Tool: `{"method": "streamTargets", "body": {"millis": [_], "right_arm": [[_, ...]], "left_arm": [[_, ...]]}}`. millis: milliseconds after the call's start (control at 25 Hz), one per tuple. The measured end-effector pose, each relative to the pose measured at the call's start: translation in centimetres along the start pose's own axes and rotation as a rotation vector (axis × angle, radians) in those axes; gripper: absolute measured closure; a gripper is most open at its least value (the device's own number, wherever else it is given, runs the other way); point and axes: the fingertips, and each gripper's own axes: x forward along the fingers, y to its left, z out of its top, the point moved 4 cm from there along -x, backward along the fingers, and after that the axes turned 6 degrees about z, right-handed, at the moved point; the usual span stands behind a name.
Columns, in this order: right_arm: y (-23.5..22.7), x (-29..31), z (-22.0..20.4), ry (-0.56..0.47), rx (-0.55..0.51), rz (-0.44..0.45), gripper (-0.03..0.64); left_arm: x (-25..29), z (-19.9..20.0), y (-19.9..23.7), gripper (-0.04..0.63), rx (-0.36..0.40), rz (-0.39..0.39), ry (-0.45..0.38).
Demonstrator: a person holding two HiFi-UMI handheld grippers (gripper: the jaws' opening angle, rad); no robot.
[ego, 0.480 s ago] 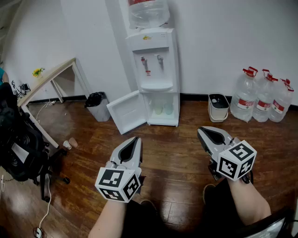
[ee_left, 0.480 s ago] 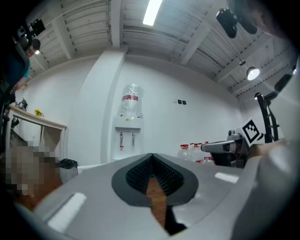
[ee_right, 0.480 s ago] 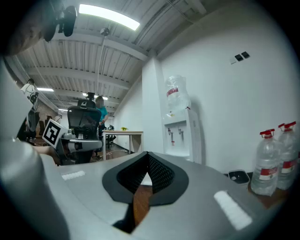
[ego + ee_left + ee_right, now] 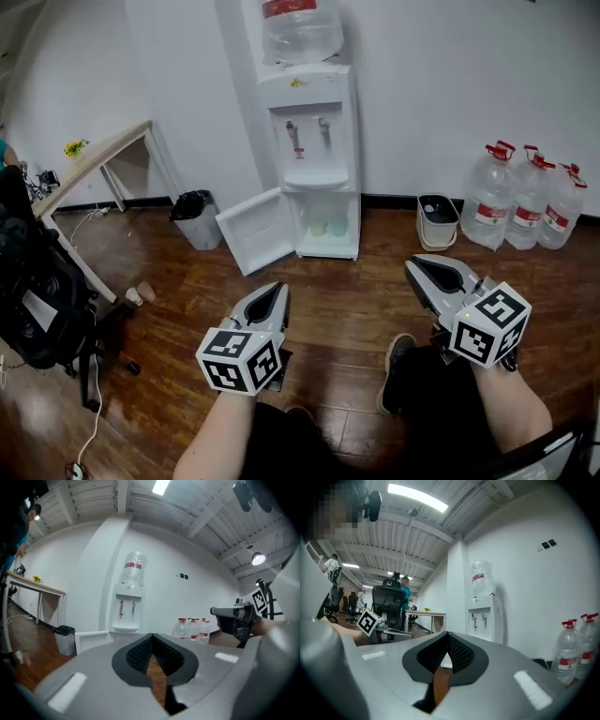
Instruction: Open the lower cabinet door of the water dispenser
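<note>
Against the far wall, the dispenser stood with its lower door already swung wide to the left, so that the cabinet behind it lay open to view. Judged from that, the task looked done, and nothing seemed left but to keep clear of the door.

Both grippers were well apart from the dispenser, held low over the wooden floor by the person's legs and pointing level toward it. The left gripper had its jaws pressed together on nothing, and so had the right gripper; each gripper view showed only floor past the closed pads.

As for containers, the cabinet held a few pale greenish things on its shelf, too small to name. An upturned bottle sat on top of the dispenser; how full it was could not be told. A bin lined with a black bag stood near the door's free edge, its contents hidden. Right of the dispenser a white bucket stood at the wall with something small and unclear inside, and further right stood a cluster of red-capped jugs
</note>
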Motion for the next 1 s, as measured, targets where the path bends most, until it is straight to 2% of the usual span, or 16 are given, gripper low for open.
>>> {"method": "streamTargets", "body": {"millis": [80,240,360,480,600,760,1000], "right_arm": [[-1.4,-0.1,-0.4,-0.042,0.017,0.002,0.615],[-4.0,0.3,1.1,-0.120,0.070,0.009,0.615],[-4.9,1.2,1.2,-0.107,0.059,0.025,0.615],[-5.6,2.2,0.2,-0.096,0.089,0.031,0.615],[-5.8,3.6,0.1,-0.098,0.129,0.032,0.615],[-5.5,5.7,0.8,-0.098,0.091,0.039,0.615],[-6.5,9.0,0.8,-0.117,0.061,0.058,0.615]], "left_arm": [[-0.2,0.6,-0.6,0.601,0.000,-0.027,-0.011],[-0.1,2.8,-1.7,0.601,0.056,-0.040,-0.024],[-0.3,4.7,-2.9,0.601,0.088,-0.065,-0.049],[-0.3,6.0,-3.1,0.601,0.104,-0.049,-0.093],[0.0,6.1,-2.4,0.600,0.107,-0.013,-0.114],[0.9,7.2,-0.9,0.598,0.078,-0.024,-0.117],[2.7,8.9,1.9,0.598,0.131,0.015,-0.116]]}}
